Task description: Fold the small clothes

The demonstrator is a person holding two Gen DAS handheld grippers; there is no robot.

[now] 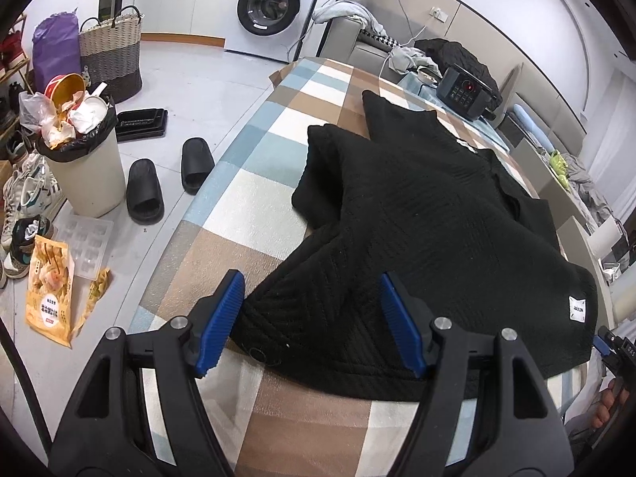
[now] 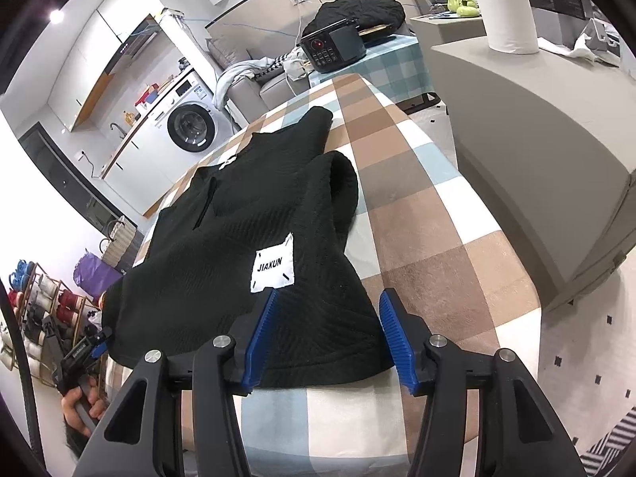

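Black garment (image 1: 417,214): spread flat on checked cloth (image 1: 246,206), hem just ahead of both tools. Left gripper (image 1: 310,326): jaws apart, holding nothing. Right gripper (image 2: 326,334): jaws apart, holding nothing; white label (image 2: 273,263) just beyond its left finger.

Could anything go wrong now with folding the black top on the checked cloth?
Maybe. Both the left gripper and the right gripper are open, so nothing holds the black top; its near hem lies between their fingers. They could pinch the checked cloth along with it. The sleeves are bunched rather than flat, so a fold could come out lumpy. The top also lies near the cloth's left edge, so a tug might drag it off.
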